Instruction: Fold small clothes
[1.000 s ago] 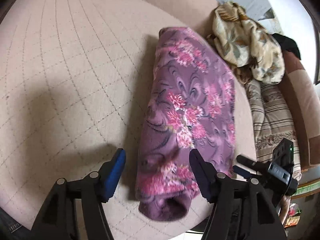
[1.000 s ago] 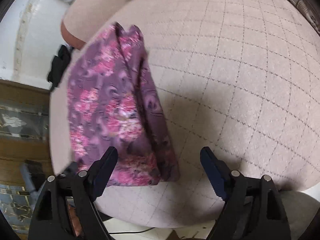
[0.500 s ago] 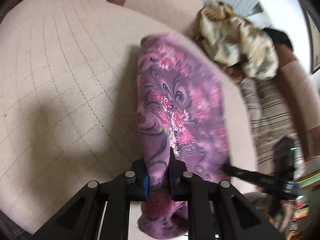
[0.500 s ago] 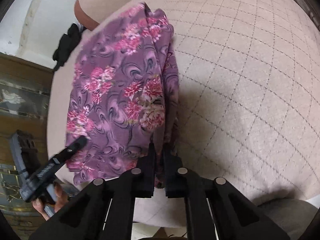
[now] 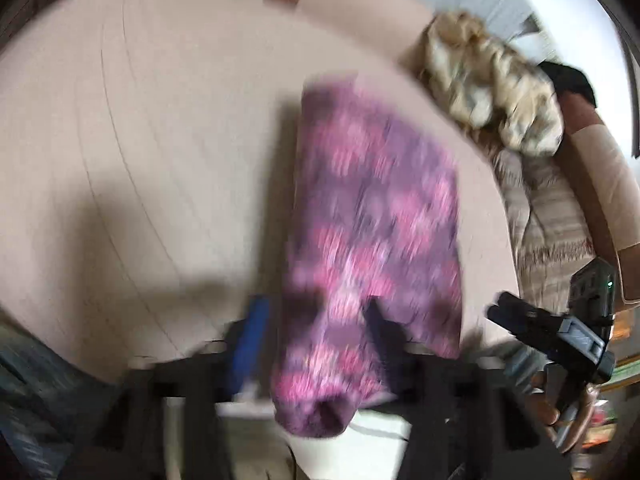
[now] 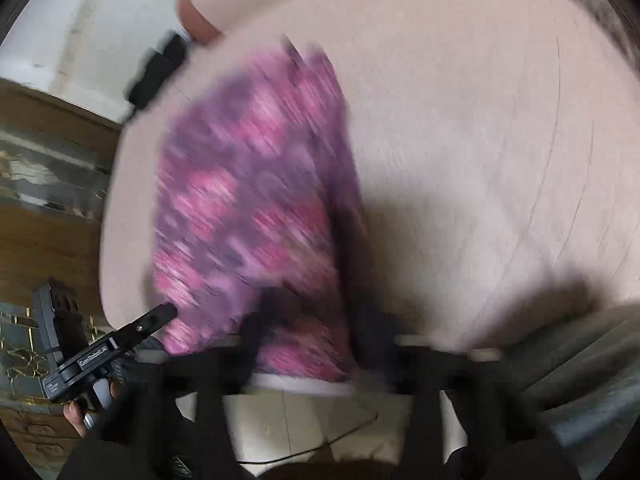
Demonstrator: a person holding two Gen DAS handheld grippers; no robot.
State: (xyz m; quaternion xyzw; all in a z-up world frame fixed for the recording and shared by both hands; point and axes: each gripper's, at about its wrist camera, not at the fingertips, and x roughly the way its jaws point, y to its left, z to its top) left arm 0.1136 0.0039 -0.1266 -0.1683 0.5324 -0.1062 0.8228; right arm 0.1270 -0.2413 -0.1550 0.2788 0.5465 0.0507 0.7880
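Both grippers, left (image 5: 316,320) and right (image 6: 320,320), gape around the purple floral fleece garment's (image 5: 372,216) near end; it stretches toward frame top.
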